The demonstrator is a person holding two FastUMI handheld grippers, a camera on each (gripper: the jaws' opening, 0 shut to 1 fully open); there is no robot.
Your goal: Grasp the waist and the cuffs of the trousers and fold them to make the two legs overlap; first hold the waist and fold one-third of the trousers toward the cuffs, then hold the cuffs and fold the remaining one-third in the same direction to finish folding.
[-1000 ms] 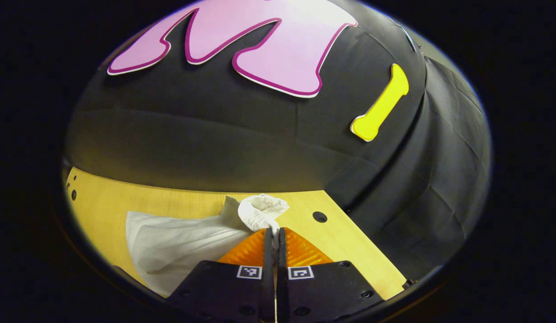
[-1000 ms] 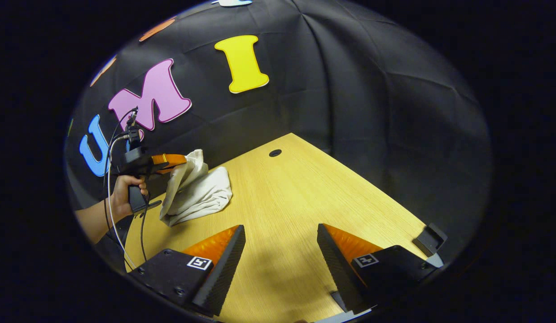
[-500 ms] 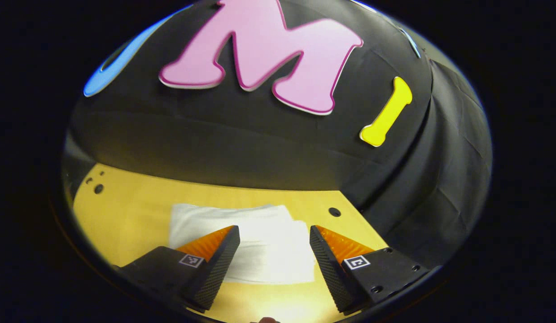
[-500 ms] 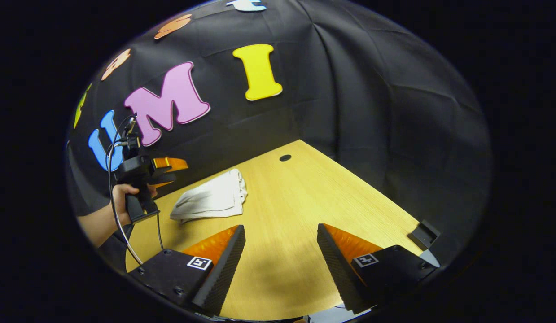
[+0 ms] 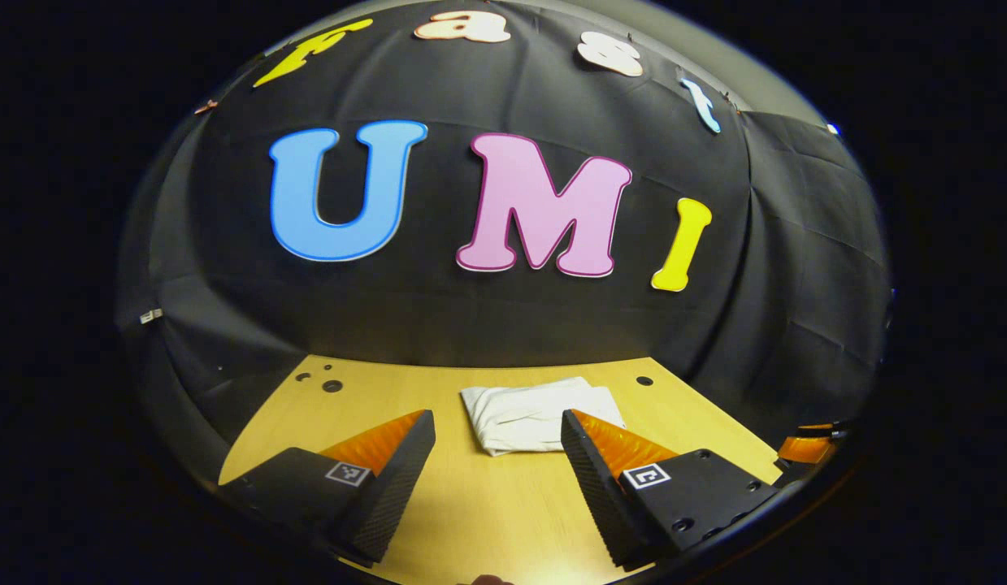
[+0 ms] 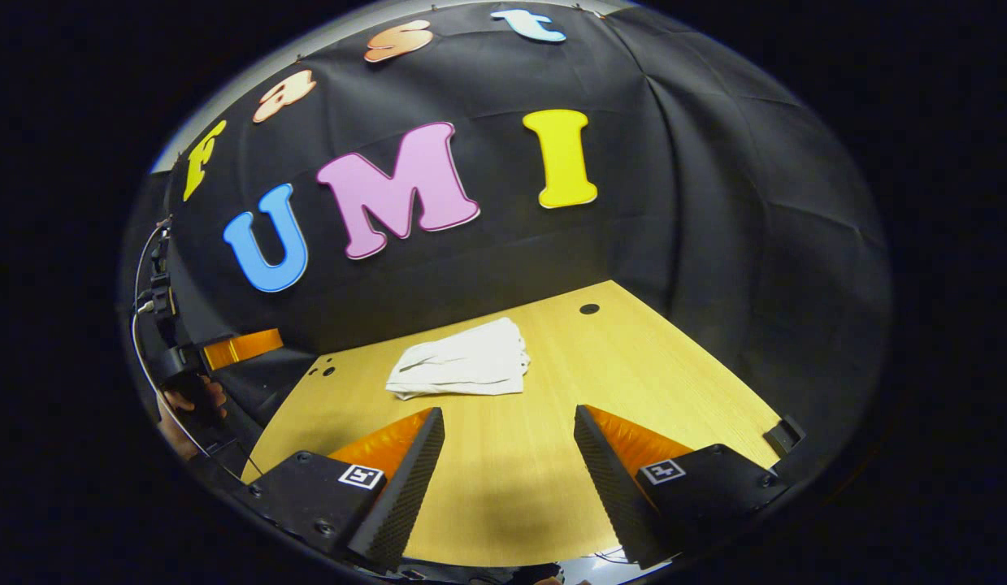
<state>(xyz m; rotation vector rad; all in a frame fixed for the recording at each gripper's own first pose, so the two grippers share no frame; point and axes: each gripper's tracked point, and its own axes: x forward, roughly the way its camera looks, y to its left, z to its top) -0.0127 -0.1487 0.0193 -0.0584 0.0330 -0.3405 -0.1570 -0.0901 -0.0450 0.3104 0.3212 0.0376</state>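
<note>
The white trousers (image 5: 540, 414) lie folded into a small flat bundle on the wooden table (image 5: 503, 520), toward its back edge. In the right gripper view the trousers (image 6: 462, 370) rest ahead of the fingers and slightly left. My left gripper (image 5: 497, 426) is open, held back from the bundle with nothing between its fingers. My right gripper (image 6: 509, 422) is open too, above the table's front part. Far left in the right gripper view the left gripper (image 6: 227, 349) is held by a hand (image 6: 186, 402), off the table's left edge.
The table has a round hole (image 6: 589, 309) near its back right corner and small holes (image 6: 324, 370) at the back left. A dark bracket (image 6: 783, 435) sits at the right edge. Black cloth walls close the back and right sides.
The left gripper let go of the trousers, which dropped into a flat folded bundle, then it drew back and away to the left. The right gripper stayed open and pulled back slightly.
</note>
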